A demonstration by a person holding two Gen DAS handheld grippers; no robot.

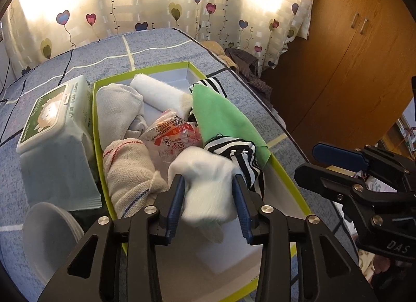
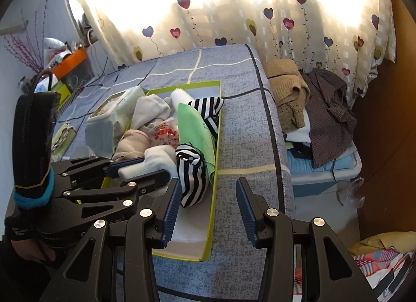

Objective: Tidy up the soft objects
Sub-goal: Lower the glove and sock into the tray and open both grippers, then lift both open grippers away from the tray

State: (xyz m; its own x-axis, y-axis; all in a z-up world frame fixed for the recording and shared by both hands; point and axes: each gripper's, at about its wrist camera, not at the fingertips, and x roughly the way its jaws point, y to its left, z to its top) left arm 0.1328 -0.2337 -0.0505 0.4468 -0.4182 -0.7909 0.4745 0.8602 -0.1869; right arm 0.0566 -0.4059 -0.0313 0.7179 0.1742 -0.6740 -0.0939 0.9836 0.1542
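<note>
A green-rimmed box [image 1: 283, 169] [image 2: 212, 198] lies on the blue bed and holds soft things: a beige cloth roll [image 1: 127, 169], a grey cloth [image 1: 117, 112], a white roll [image 1: 161, 91], a green cloth [image 1: 223, 117] [image 2: 192, 127], striped socks [image 1: 239, 151] [image 2: 192, 174] and a plastic packet [image 1: 174, 135]. My left gripper [image 1: 208, 192] [image 2: 141, 165] is over the box's near end, its jaws wide but pressed on a white sock [image 1: 205, 187] [image 2: 158, 161]. My right gripper [image 2: 208, 200] is open and empty, above the box's right rim; it also shows in the left wrist view [image 1: 325, 161].
A wet-wipes pack [image 1: 54, 130] [image 2: 109, 117] stands left of the box, with a white bowl [image 1: 49, 237] in front of it. Clothes [image 2: 312, 104] are piled on a bin right of the bed. A wooden wardrobe [image 1: 351, 55] stands at right.
</note>
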